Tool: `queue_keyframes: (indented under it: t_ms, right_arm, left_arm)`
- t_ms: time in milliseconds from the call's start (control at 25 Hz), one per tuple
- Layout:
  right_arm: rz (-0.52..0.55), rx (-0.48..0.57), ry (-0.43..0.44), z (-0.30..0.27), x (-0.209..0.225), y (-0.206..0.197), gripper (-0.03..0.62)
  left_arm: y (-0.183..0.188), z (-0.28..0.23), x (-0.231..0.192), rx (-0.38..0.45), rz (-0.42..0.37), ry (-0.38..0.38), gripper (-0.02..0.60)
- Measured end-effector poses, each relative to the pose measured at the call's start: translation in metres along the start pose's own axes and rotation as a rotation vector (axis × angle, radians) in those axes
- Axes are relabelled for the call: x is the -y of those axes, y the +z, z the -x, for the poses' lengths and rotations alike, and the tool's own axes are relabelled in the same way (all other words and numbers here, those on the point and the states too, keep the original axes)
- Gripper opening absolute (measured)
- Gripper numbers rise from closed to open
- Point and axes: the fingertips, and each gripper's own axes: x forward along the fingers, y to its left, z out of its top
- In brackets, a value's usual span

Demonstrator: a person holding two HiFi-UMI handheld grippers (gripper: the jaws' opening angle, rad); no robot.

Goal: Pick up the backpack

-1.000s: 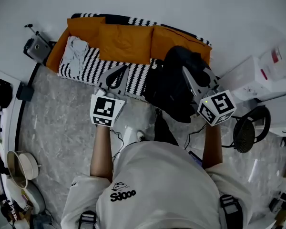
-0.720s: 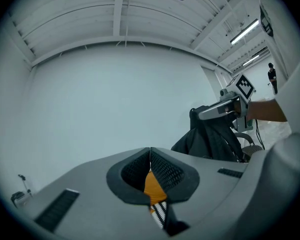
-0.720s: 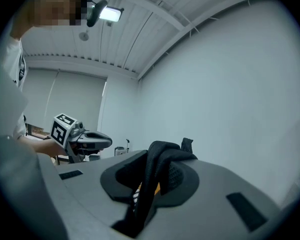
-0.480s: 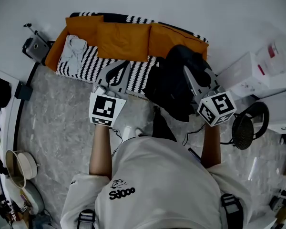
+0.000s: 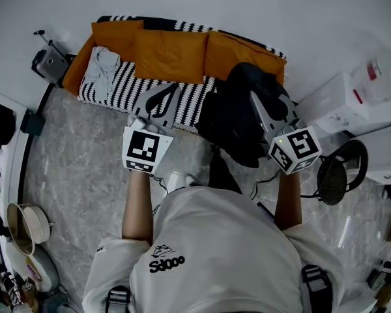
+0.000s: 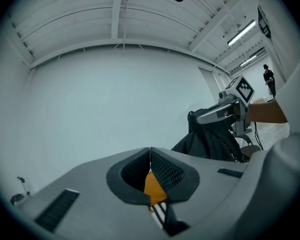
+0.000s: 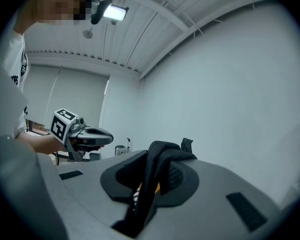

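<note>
The black backpack [image 5: 238, 119] hangs in front of the sofa, its top strap [image 7: 157, 171] pinched between the jaws of my right gripper [image 5: 260, 103], which is shut on it. The bag's body droops below that gripper, clear of the seat. In the left gripper view the backpack [image 6: 210, 139] shows at the right, under the right gripper [image 6: 225, 111]. My left gripper [image 5: 159, 100] is held level over the sofa's front edge, left of the bag and apart from it. Its jaws meet tip to tip with nothing between them.
A sofa [image 5: 182, 96] with a black-and-white striped seat and orange cushions [image 5: 173, 54] stands against the wall, a grey garment [image 5: 104, 67] on its left end. White boxes [image 5: 352, 106] and a round black stand [image 5: 339, 175] are at the right. A small device [image 5: 49, 62] sits at the left.
Both grippers have drifted slightly, the left one a little upward. The backpack hangs from the right gripper as before.
</note>
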Motion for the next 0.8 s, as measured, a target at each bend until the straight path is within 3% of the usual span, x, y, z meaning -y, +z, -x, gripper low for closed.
queue_keyframes:
  t_ms: [800]
  right_arm:
    - [-0.008,0.006,0.036,-0.024,-0.011,-0.007,0.069]
  left_arm:
    - [-0.019,-0.001,-0.01,-0.018,0.017,-0.01,0.022]
